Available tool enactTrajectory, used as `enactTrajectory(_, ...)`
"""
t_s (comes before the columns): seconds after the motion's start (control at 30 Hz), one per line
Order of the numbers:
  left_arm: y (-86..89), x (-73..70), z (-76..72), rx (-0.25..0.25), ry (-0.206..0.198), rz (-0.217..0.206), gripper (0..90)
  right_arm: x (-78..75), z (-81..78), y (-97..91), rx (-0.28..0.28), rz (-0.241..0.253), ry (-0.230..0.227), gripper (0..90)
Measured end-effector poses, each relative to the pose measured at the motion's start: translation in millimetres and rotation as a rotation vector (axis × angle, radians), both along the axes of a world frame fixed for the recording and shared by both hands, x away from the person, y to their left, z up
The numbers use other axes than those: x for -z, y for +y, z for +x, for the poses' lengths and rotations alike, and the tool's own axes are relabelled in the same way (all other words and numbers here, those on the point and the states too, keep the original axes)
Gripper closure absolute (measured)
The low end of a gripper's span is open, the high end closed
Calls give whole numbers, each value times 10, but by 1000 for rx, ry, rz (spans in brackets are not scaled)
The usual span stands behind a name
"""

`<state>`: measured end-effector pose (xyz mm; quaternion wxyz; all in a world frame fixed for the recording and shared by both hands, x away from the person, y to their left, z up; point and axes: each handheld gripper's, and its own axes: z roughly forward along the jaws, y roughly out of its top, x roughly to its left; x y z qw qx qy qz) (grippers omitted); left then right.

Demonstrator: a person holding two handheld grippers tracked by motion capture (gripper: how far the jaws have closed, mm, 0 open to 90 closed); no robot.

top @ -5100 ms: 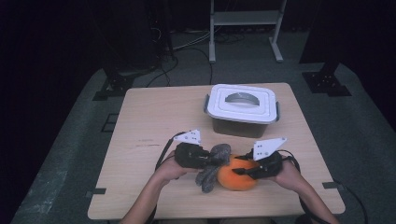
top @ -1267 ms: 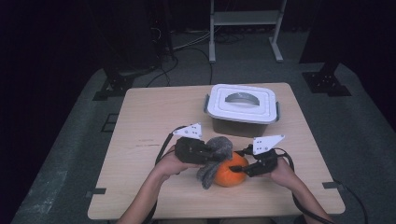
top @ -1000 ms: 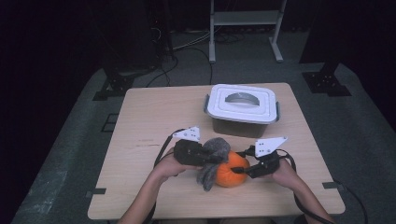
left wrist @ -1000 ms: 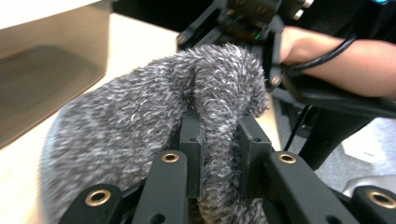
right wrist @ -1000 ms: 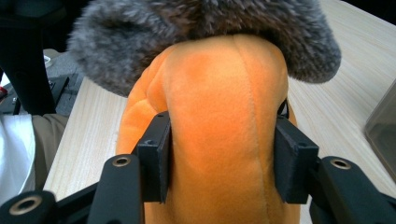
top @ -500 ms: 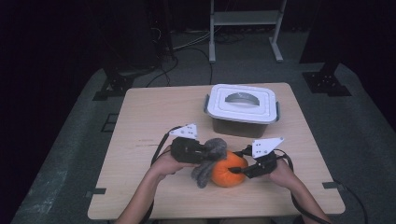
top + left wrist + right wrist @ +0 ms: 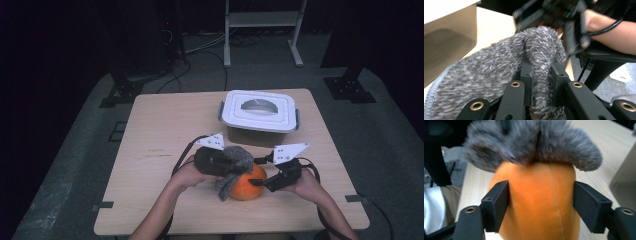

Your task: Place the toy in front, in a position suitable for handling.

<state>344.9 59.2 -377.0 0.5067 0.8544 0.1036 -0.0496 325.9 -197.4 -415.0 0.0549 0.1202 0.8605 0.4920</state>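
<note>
Two grippers meet mid-table: left gripper [image 7: 227, 162] pinches the grey sock [image 7: 499, 75]; right gripper [image 7: 541, 202] jaws, just opening, seemingly flank the orange ball [image 7: 536, 202].

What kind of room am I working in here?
Probably a lab or recording studio rather than a home: a lone wooden table on grey carpet, dark surroundings, loose cables and a metal stand behind it.

One grey cloth [image 7: 234, 161], one orange ball [image 7: 246, 184], one lidded box [image 7: 259, 116], seemingly.
</note>
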Motion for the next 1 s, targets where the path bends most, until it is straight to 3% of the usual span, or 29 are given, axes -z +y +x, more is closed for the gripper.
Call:
enactTrajectory(0.13,-6,-46,33,0,11,-20,756,69,22,21,-2,27,-9,433)
enactTrajectory(0.3,-109,-15,59,19,26,-31,755,85,-4,32,4,25,-20,449)
enactTrajectory(0.5,-120,-24,38,22,-13,24,756,92,-9,27,0,18,-31,482)
enactTrajectory(0.67,119,39,42,-11,-11,16,756,97,-26,20,-6,8,-43,502)
enactTrajectory(0.8,349,146,51,-63,3,35,754,104,-14,-21,-9,12,-37,502)
enactTrajectory(0.9,508,264,65,-111,36,37,753,113,-8,-36,-14,21,-34,503)
enactTrajectory(1.0,571,341,94,-122,61,17,754,116,-4,-36,-18,25,-30,503)
